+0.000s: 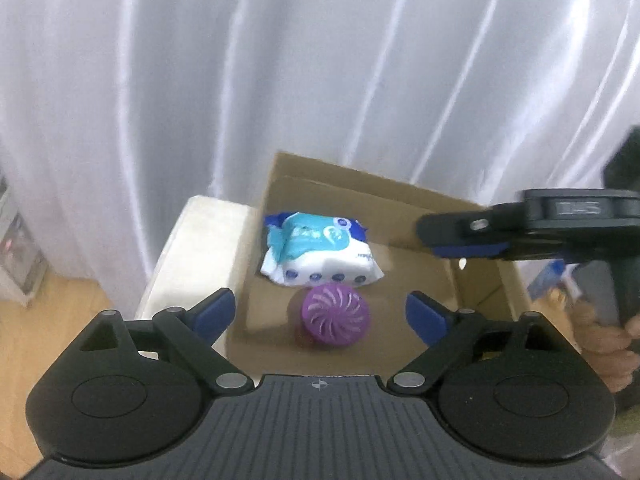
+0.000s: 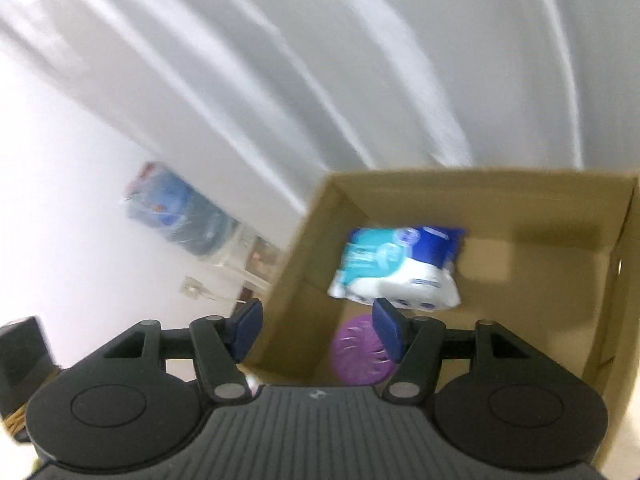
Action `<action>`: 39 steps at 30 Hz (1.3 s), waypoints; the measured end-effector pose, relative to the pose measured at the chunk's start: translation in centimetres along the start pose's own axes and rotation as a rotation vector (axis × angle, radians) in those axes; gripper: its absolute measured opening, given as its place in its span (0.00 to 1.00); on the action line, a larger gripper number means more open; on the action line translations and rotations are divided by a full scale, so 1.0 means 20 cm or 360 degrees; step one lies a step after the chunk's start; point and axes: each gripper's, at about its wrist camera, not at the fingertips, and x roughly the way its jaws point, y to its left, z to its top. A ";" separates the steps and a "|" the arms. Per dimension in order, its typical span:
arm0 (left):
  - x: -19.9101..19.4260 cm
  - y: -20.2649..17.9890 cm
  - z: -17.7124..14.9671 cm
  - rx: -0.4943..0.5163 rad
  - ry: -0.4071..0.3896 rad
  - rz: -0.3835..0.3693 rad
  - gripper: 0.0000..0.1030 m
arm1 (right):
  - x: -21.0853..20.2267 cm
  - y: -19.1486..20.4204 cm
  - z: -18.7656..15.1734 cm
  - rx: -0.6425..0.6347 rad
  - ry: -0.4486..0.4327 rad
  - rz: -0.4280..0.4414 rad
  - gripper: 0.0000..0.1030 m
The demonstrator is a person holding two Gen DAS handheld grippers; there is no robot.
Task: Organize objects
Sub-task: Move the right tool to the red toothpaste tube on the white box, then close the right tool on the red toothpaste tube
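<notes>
While both tools gape empty, the cardboard box sits on a white surface before white curtains.

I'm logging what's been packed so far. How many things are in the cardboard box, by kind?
Wipes pack: 1
Purple round container: 1
Total in the box: 2
</notes>
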 end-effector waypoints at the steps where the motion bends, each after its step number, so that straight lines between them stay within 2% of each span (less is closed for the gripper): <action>1: -0.05 0.00 -0.02 -0.0033 -0.0025 0.0001 0.90 | -0.02 0.05 -0.03 -0.0058 -0.0007 0.0013 0.63; 4: -0.08 0.02 -0.13 -0.0112 -0.0090 0.0026 0.90 | -0.04 0.22 -0.12 -0.0260 0.0021 0.0027 0.63; 6: -0.08 0.04 -0.24 -0.0162 -0.0118 0.0042 0.90 | 0.00 0.32 -0.19 -0.0373 0.0065 0.0032 0.63; 9: -0.13 0.05 -0.36 -0.0239 -0.0154 0.0006 0.87 | 0.10 0.42 -0.29 -0.0522 0.0153 -0.0002 0.62; 13: -0.10 0.05 -0.48 -0.0250 -0.0136 0.0015 0.76 | 0.28 0.48 -0.39 -0.0606 0.0278 -0.0098 0.59; 16: -0.09 0.07 -0.54 -0.0278 -0.0103 -0.0033 0.71 | 0.42 0.49 -0.47 -0.0661 0.0365 -0.0197 0.57; 25: -0.06 0.13 -0.60 -0.0337 -0.0079 -0.0103 0.64 | 0.62 0.56 -0.63 -0.0937 0.0490 -0.0408 0.55; 27: -0.06 0.14 -0.61 -0.0357 -0.0069 -0.0125 0.64 | 0.65 0.56 -0.64 -0.0961 0.0519 -0.0408 0.52; 30: -0.07 0.15 -0.63 -0.0363 -0.0061 -0.0136 0.64 | 0.66 0.56 -0.66 -0.0970 0.0541 -0.0395 0.39; 33: -0.07 0.16 -0.64 -0.0378 -0.0052 -0.0149 0.64 | 0.64 0.57 -0.67 -0.0957 0.0547 -0.0386 0.31; 39: -0.04 0.18 -0.66 -0.0433 -0.0004 -0.0255 0.64 | 0.58 0.50 -0.67 -0.0769 0.0547 -0.0331 0.29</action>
